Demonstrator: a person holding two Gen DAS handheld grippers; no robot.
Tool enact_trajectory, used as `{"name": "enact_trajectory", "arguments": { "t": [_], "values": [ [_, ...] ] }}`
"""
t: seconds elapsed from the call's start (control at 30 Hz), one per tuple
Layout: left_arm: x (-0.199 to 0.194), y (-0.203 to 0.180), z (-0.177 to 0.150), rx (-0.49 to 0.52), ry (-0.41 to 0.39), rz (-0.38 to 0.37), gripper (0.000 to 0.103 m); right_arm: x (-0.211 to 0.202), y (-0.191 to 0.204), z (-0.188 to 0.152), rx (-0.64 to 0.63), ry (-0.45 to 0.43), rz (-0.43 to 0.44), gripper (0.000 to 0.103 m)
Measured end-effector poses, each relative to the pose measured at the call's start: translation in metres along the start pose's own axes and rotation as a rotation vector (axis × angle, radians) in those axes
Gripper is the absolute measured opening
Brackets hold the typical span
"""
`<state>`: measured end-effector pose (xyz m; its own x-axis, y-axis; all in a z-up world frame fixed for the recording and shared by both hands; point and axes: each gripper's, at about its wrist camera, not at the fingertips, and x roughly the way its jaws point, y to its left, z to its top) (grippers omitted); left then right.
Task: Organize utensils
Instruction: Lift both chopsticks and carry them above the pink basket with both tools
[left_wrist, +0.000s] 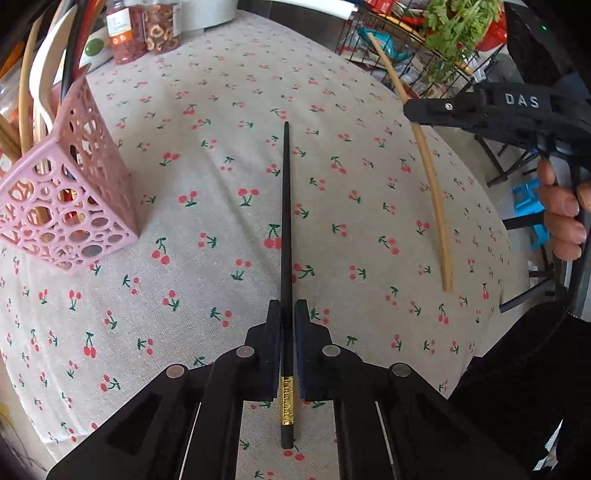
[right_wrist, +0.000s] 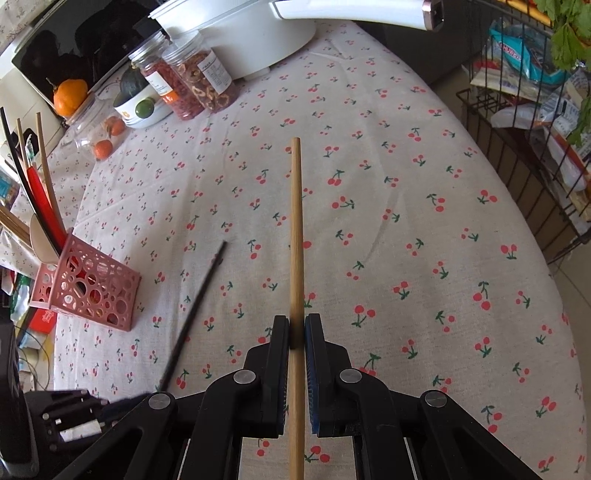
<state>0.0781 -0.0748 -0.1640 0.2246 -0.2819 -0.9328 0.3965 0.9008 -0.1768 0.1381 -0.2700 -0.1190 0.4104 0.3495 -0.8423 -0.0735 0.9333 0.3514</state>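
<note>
My left gripper (left_wrist: 287, 308) is shut on a black chopstick (left_wrist: 286, 221) with a gold band near its thick end; the stick points away over the cherry-print cloth. In the right wrist view that black chopstick (right_wrist: 199, 302) shows blurred at the lower left. My right gripper (right_wrist: 296, 325) is shut on a wooden chopstick (right_wrist: 295, 236), which also appears held at the right of the left wrist view as a bent-looking wooden chopstick (left_wrist: 424, 158). A pink perforated holder (left_wrist: 70, 199) stands at the left with several utensils in it, seen too as the pink holder (right_wrist: 88, 288).
Jars of dried fruit (right_wrist: 192, 85), a white pot (right_wrist: 243, 33) and oranges (right_wrist: 70, 96) line the far side of the table. A black wire rack (right_wrist: 524, 155) with packets and greens stands past the right edge. A hand (left_wrist: 561, 210) grips the right tool.
</note>
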Motion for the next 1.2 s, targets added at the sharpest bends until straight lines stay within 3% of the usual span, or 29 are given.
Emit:
{"name": "enact_trajectory", "arguments": {
  "t": [0.23, 0.47, 0.73, 0.87, 1.2],
  "values": [
    [0.007, -0.016, 0.034, -0.003, -0.053, 0.076, 0.008, -0.002, -0.01, 0.003, 0.033, -0.001, 0.004, 0.007],
    [0.039, -0.02, 0.079, -0.015, -0.026, 0.147, 0.008, -0.004, -0.013, 0.003, 0.047, -0.002, 0.006, 0.007],
    [0.039, -0.026, 0.084, 0.005, -0.016, 0.19, 0.006, -0.008, -0.009, 0.006, 0.046, -0.016, 0.013, 0.007],
    [0.007, -0.026, 0.073, 0.004, -0.101, 0.173, 0.006, -0.012, -0.002, 0.007, 0.038, -0.029, 0.019, 0.007],
    [-0.105, -0.018, 0.024, 0.001, -0.381, 0.151, 0.005, -0.057, 0.033, 0.003, -0.029, -0.172, 0.068, 0.007]
  ]
}}
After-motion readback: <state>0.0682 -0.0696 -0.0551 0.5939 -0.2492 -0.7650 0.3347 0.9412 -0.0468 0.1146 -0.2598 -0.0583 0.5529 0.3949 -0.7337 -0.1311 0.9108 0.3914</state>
